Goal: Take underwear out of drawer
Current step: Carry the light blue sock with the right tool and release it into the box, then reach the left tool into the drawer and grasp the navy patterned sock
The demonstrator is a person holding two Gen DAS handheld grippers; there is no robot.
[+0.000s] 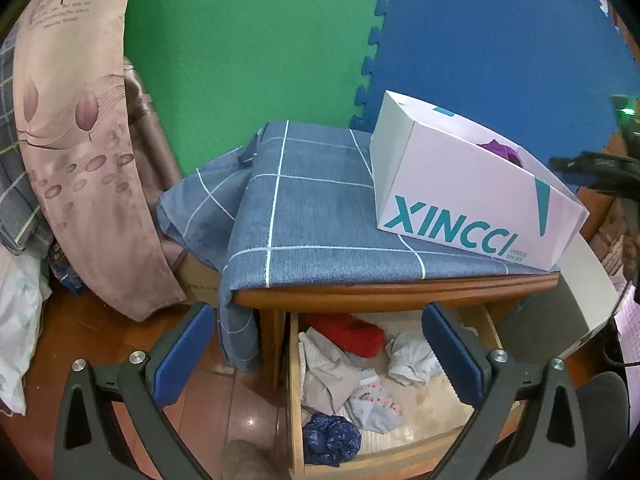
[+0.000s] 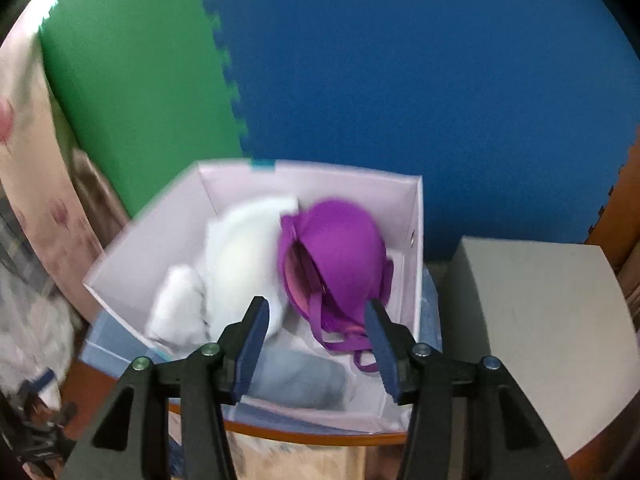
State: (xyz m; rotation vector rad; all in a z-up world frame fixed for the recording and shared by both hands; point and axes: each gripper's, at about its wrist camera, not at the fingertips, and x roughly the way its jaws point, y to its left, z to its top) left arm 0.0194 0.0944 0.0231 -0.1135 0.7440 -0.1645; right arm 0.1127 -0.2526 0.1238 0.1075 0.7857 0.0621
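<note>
Below the front edge of the wooden counter (image 1: 400, 290), the drawer (image 1: 296, 400) stands pulled out, and several pieces of underwear lie loose inside it. A red piece (image 1: 348, 332) lies at the back of the drawer, a beige piece (image 1: 330, 380) near its left wall, a pale floral piece (image 1: 374, 400) in the middle, a light grey piece (image 1: 410, 360) toward the right, and a dark blue piece (image 1: 332, 438) in the front left corner. The left gripper (image 1: 320, 364) hangs above the drawer with its fingers (image 1: 182, 360) wide apart, and they hold nothing.

On the counter lies a blue checked cloth (image 1: 304, 216), and a white box (image 1: 472, 200) with the word XINCCI stands on the right part of this cloth. The right gripper (image 2: 316, 344) is over the near edge of the box, its fingers (image 2: 250, 348) also spread wide and empty. Inside the box a purple bra (image 2: 340, 256) leans near the right wall, a white bra (image 2: 244, 256) is just beside it on the left, and a grey folded piece (image 2: 304, 380) lies near the front wall.
</note>
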